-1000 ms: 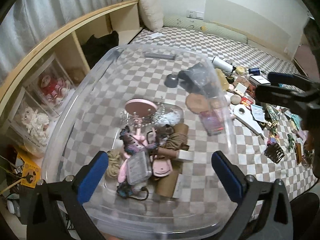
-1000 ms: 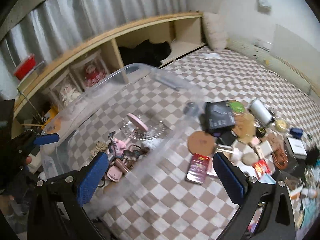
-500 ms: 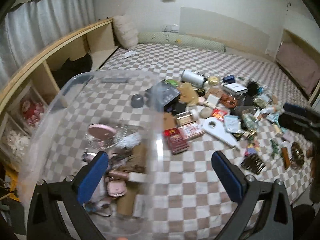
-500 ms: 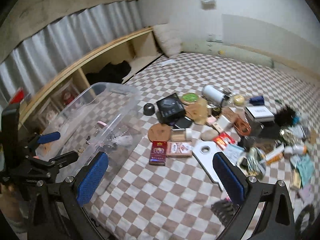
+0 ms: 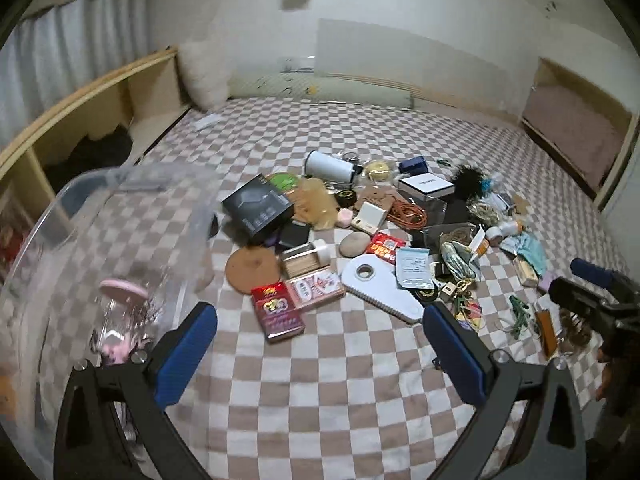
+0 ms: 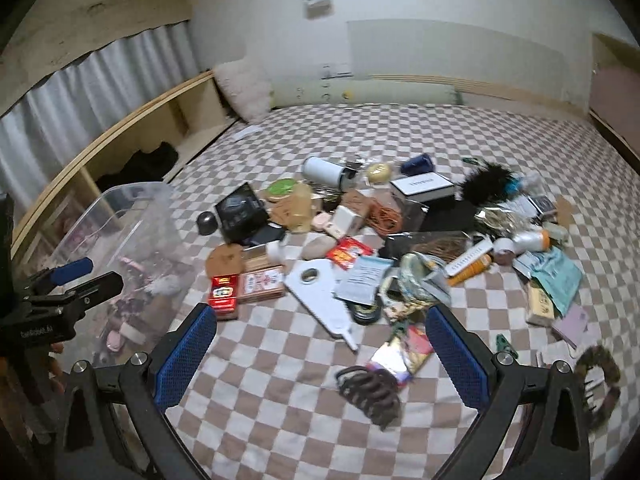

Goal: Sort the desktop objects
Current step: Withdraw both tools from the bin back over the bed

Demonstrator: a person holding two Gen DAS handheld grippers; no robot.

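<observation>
A clear plastic bin (image 5: pixel 72 248) (image 6: pixel 132 216) with pink and brown trinkets inside sits at the left on the checkered bedspread. A heap of small objects spreads across the middle: a black box (image 5: pixel 258 206), a red card pack (image 5: pixel 277 310) (image 6: pixel 224 294), a white comb-like plate (image 5: pixel 380 284) (image 6: pixel 320 292), a cork disc (image 5: pixel 252 268). My left gripper (image 5: pixel 320 354) is open over bare cloth beside the bin, holding nothing. My right gripper (image 6: pixel 322 354) is open and empty too, above a dark hair claw (image 6: pixel 370 394).
A wooden shelf (image 5: pixel 80 120) runs along the left behind the bin. A white pillow (image 6: pixel 244 88) and a green bolster (image 6: pixel 360 94) lie at the far wall. The other gripper shows at each view's edge (image 5: pixel 592 300) (image 6: pixel 60 300). A brown scrunchie (image 6: pixel 602 380) lies at the right.
Both views have swung from the bin toward the right, over the heap of objects. The bin now sits at the left edge. Both grippers stay open and empty.
</observation>
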